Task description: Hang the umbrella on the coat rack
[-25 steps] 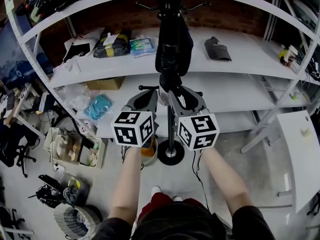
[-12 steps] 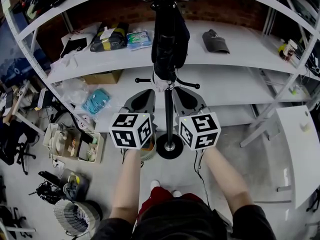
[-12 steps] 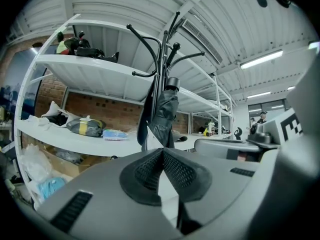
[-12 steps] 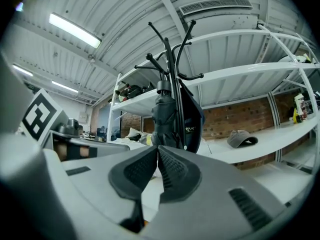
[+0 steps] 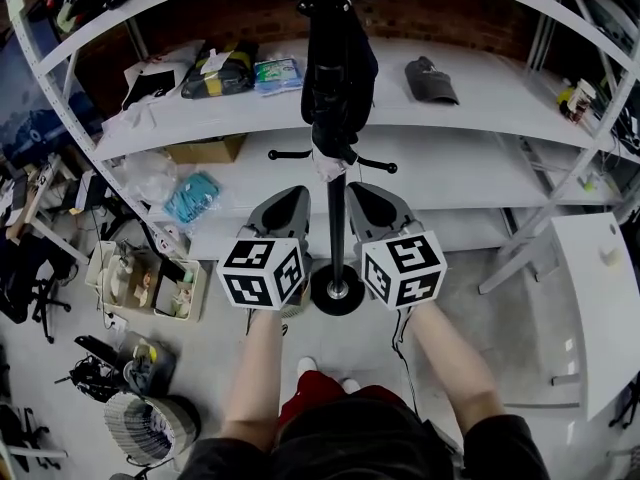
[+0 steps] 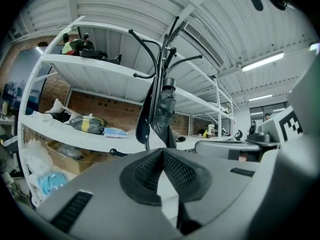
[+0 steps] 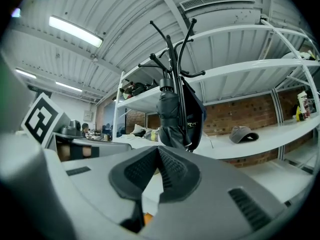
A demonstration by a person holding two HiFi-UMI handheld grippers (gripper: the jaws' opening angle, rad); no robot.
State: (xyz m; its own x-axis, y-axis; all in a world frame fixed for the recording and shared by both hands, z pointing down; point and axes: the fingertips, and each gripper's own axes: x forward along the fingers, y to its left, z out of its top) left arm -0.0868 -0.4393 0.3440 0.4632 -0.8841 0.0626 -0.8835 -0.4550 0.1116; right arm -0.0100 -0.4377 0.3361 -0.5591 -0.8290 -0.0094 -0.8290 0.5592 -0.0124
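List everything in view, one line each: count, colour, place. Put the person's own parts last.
black metal coat rack: one, black, centre, standing on the floor before the shelving
folded black umbrella: one, black, hanging on the rack's upper part
white metal shelving: one unit, white, behind the rack
grey cap: one, grey, upper shelf, right
black-and-yellow bag: one, black with yellow, upper shelf, left
cardboard box: one, brown, shelf below, left
forearms: two, bare, bottom centre
left gripper: one, grey, left of the pole, shut, empty
right gripper: one, grey, right of the pole, jaws just closed, nothing between
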